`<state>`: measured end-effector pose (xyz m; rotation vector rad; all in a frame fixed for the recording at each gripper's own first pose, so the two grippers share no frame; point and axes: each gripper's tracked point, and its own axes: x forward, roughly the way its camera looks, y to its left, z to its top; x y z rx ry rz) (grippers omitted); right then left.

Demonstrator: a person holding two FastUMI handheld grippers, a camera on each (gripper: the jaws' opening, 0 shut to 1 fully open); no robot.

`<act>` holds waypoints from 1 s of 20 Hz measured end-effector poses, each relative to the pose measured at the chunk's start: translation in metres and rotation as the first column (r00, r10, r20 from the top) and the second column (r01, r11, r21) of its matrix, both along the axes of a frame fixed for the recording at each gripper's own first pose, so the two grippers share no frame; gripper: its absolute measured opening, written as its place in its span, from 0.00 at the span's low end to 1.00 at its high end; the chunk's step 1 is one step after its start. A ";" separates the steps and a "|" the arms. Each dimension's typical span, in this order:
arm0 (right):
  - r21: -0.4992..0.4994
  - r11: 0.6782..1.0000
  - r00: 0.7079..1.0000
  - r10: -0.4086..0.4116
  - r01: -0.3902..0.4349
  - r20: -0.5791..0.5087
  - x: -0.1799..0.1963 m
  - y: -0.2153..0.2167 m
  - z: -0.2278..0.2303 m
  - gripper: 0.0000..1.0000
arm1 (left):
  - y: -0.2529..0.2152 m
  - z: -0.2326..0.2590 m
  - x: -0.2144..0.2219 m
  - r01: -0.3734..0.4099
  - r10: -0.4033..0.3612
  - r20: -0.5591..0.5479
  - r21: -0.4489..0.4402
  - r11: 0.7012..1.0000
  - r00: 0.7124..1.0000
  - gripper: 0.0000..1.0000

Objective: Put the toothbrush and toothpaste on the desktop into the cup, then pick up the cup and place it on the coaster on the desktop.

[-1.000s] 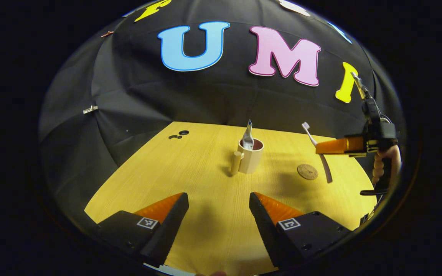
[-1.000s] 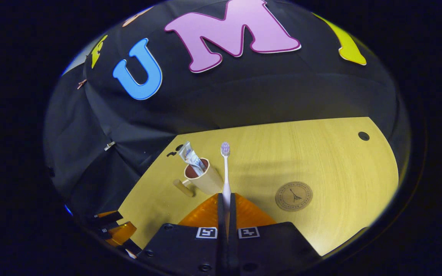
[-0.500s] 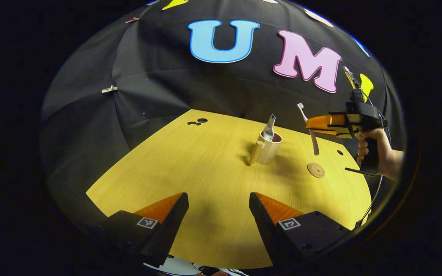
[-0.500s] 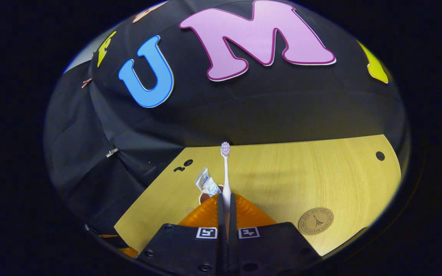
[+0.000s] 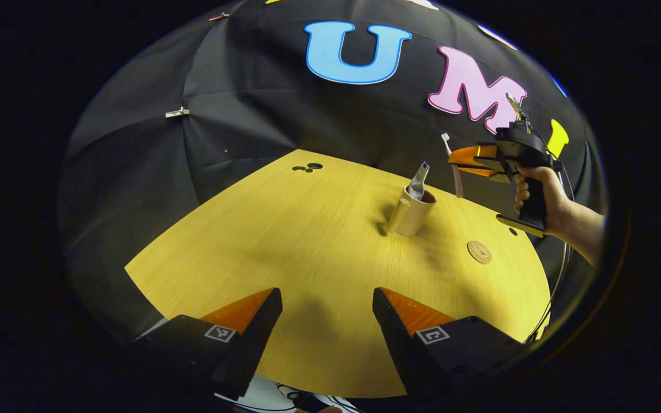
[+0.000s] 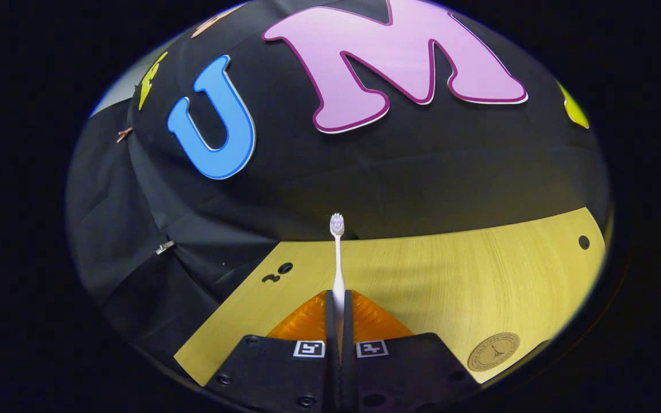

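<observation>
A yellow wood-grain tabletop (image 5: 284,241) stands against the black cloth wall of the booth. On it, toward the far right in the left gripper view, the beige cup (image 5: 412,213) stands upright with its handle turned to the left, and the toothpaste (image 5: 418,181) tube leans out of its mouth. The toothbrush (image 5: 454,166) hangs in the air just right of the cup and above its rim, bristle end up, clamped between the 2 fingers of the right claw (image 5: 461,162), which a hand (image 5: 537,192) holds by the grip. In the right gripper view the same toothbrush (image 6: 337,258) rises straight from the closed right claw (image 6: 338,301). The round coaster (image 5: 479,252) lies flat on the tabletop, right of the cup and apart from it. The left claw (image 5: 326,312) hovers over the near edge, its fingers spread apart with nothing between them.
</observation>
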<state>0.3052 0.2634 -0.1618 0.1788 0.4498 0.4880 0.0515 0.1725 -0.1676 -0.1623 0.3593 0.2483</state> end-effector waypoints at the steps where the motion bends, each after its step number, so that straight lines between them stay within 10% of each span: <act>1: 0.011 1.000 1.000 -0.010 0.010 0.006 0.006 0.003 -0.004 0.05 | 0.001 -0.002 0.001 0.002 -0.002 -0.001 0.001 1.000 1.000 0.98; 20: 0.000 0.997 0.964 -0.080 0.083 0.252 0.029 0.012 -0.061 0.05 | 0.006 -0.033 0.031 0.051 -0.050 -0.033 0.027 0.998 0.998 0.98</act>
